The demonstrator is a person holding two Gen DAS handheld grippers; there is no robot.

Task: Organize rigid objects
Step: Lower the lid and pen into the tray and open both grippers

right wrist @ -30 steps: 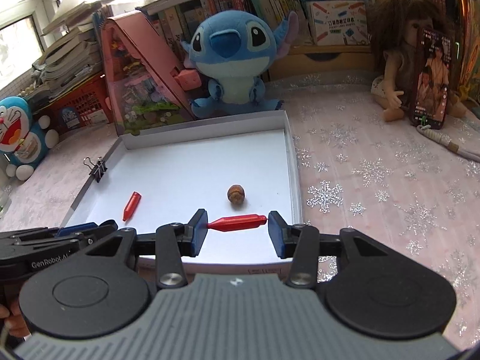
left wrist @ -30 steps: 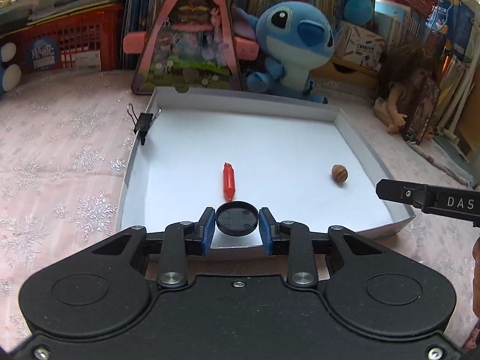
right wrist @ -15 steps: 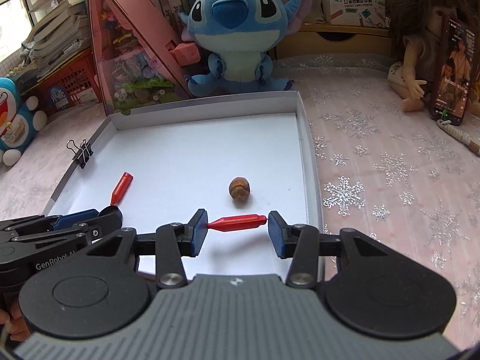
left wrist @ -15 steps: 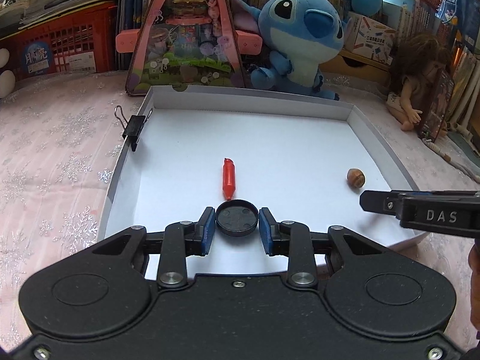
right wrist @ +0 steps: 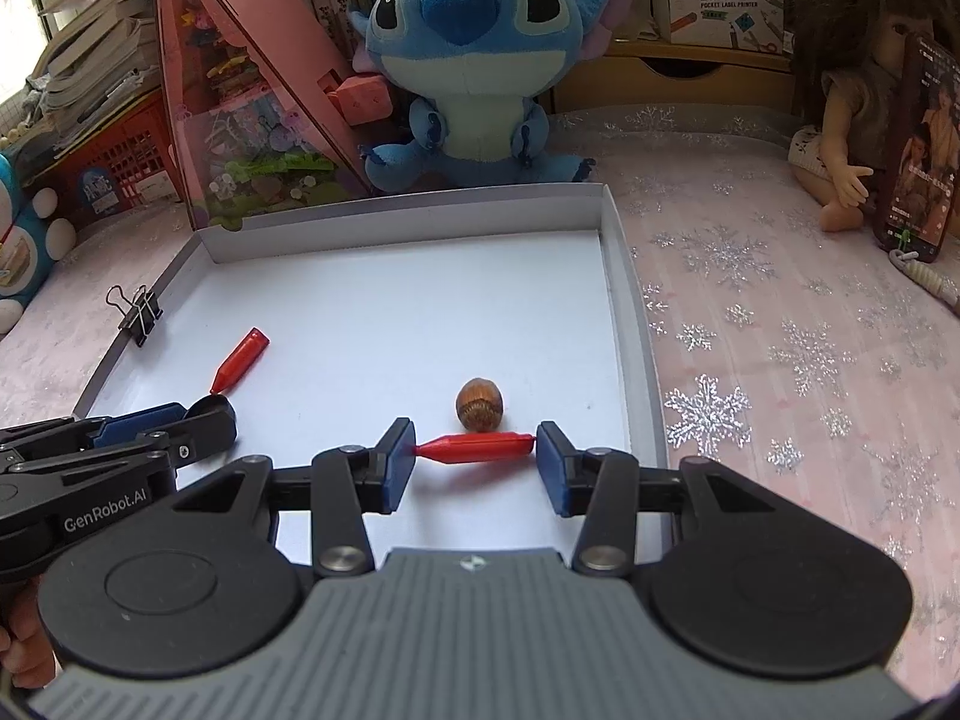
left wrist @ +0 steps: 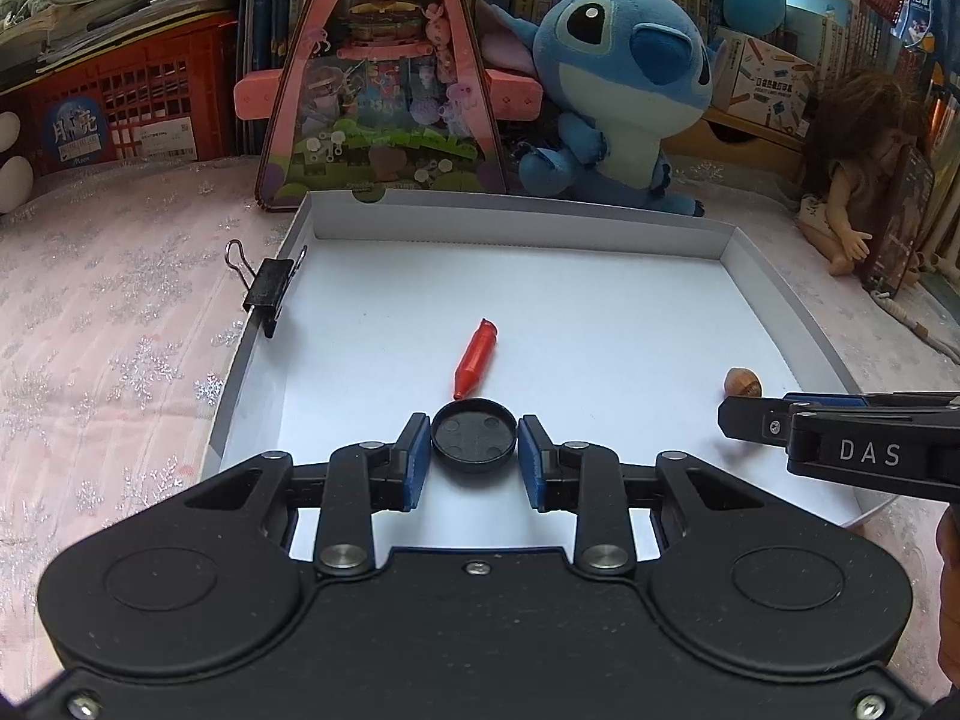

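Two grippers are carrying pieces over the white tray: in the left wrist view, the left gripper is pinching a black round cap between narrow fingers, just short of a loose red peg. In the right wrist view, the right gripper is clamping a second red peg end to end, just before the acorn. This looks like the placing step; next likely calls for lowering both, then parting the fingers.

a pink cloth with silver snowflakes covers the surface. directly on it lie a shallow white tray, a blue plush toy and a pink triangular toy house behind the tray, a doll at right, and what may be a phone propped against the doll.
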